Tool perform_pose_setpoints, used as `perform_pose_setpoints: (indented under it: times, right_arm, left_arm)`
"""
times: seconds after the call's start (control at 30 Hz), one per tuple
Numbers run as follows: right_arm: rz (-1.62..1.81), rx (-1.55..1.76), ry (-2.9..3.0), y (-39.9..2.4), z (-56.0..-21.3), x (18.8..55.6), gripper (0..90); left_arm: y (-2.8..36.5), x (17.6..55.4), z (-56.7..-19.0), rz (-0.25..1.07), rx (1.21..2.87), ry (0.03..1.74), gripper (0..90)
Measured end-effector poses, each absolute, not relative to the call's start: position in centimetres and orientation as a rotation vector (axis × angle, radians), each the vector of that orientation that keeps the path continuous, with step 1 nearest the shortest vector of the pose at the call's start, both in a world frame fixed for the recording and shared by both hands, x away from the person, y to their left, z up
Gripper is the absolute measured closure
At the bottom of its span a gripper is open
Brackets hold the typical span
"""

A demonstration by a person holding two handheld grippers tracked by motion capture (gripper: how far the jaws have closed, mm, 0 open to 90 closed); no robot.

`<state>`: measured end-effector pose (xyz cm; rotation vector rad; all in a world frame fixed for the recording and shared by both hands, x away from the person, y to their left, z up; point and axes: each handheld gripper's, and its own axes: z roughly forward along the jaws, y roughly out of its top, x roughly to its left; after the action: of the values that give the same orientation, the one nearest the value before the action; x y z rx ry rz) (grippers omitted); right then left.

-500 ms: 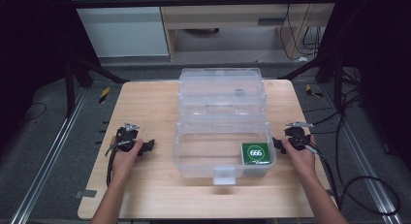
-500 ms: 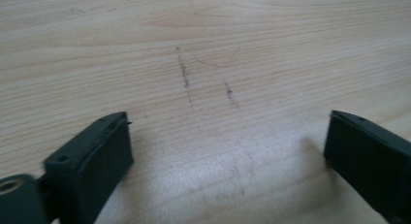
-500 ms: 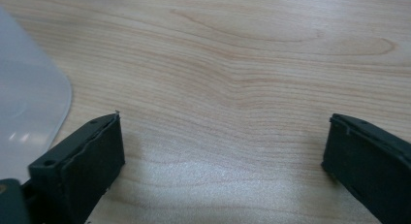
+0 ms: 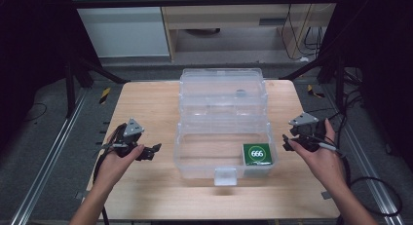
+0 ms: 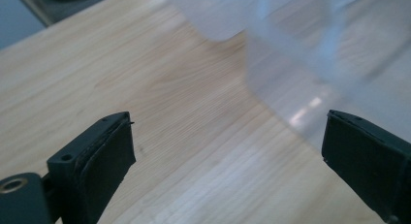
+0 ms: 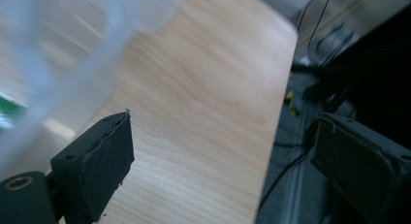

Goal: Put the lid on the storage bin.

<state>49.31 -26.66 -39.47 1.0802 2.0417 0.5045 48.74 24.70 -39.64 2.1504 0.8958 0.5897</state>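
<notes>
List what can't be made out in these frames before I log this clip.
- Green 666 box: small print too small in the high view; a blurred green smear behind the clear container wall in the right gripper view.
- Container latch: engaged or not, too small.
- Right tool: outer pad cut off by the frame edge.

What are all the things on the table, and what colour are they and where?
Plastic box: one, see-through, lid open, middle of the table.
Small box marked 666: one, green, inside the plastic box, near right corner.
Table: one, light wood, under everything.
Cables: several, black, on the floor to the right.
Left hand-held gripper: one, black, jaws open, left of the plastic box.
Right hand-held gripper: one, black, jaws open, right of the plastic box.
</notes>
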Motion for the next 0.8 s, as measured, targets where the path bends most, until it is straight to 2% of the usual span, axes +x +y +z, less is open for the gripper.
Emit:
perform_pose_setpoints:
  times: [0.03, 0.13, 0.2, 0.27, 0.3, 0.4, 0.43, 0.47, 0.5, 0.6, 0.63, 0.8]
  right_arm:
    - [0.505, 1.015, 2.06, -25.8, -37.3, 48.7, 8.0]
    - [0.526, 0.97, 2.099, -25.1, -35.3, 48.8, 8.3]
    - [0.53, 0.898, 2.165, -24.2, -33.0, 49.9, 14.2]
    - [0.532, 0.88, 2.187, -23.9, -32.3, 50.3, 15.4]
    - [0.539, 0.836, 2.238, -23.4, -31.1, 51.3, 20.9]
    - [0.58, 0.811, 2.298, -22.9, -30.0, 52.3, 24.3]
    - [0.614, 0.777, 2.328, -22.2, -29.0, 53.1, 28.5]
    - [0.614, 0.777, 2.328, -22.2, -29.0, 53.1, 28.5]
    - [0.612, 0.708, 2.35, -21.4, -28.3, 53.7, 34.6]
    - [0.61, 0.654, 2.384, -20.4, -27.8, 54.2, 38.9]
    - [0.592, 0.582, 2.423, -19.4, -27.6, 54.7, 43.7]
    - [0.575, 0.486, 2.476, -17.5, -27.8, 55.9, 52.6]
  left_arm:
    - [23.7, 48.0, -38.3, 0.566, 2.161, 0.847, 4.1]
    - [22.7, 47.5, -37.3, 0.542, 2.172, 0.791, 3.9]
    - [21.6, 47.3, -36.6, 0.526, 2.191, 0.742, 3.5]
    - [20.7, 47.3, -36.2, 0.508, 2.22, 0.707, 4.6]
    - [20.2, 47.3, -36.1, 0.501, 2.235, 0.689, 5.8]
    - [18.7, 47.3, -35.9, 0.502, 2.265, 0.641, 6.0]
    - [17.9, 47.2, -35.7, 0.495, 2.306, 0.593, 5.7]
    - [17.9, 47.2, -35.7, 0.495, 2.306, 0.593, 5.6]
    - [17.5, 47.1, -35.7, 0.493, 2.326, 0.577, 5.4]
    - [16.6, 46.8, -35.7, 0.488, 2.367, 0.539, 5.7]
    - [15.9, 46.6, -35.6, 0.461, 2.39, 0.516, 5.9]
    - [14.8, 45.8, -35.3, 0.443, 2.445, 0.436, 12.1]
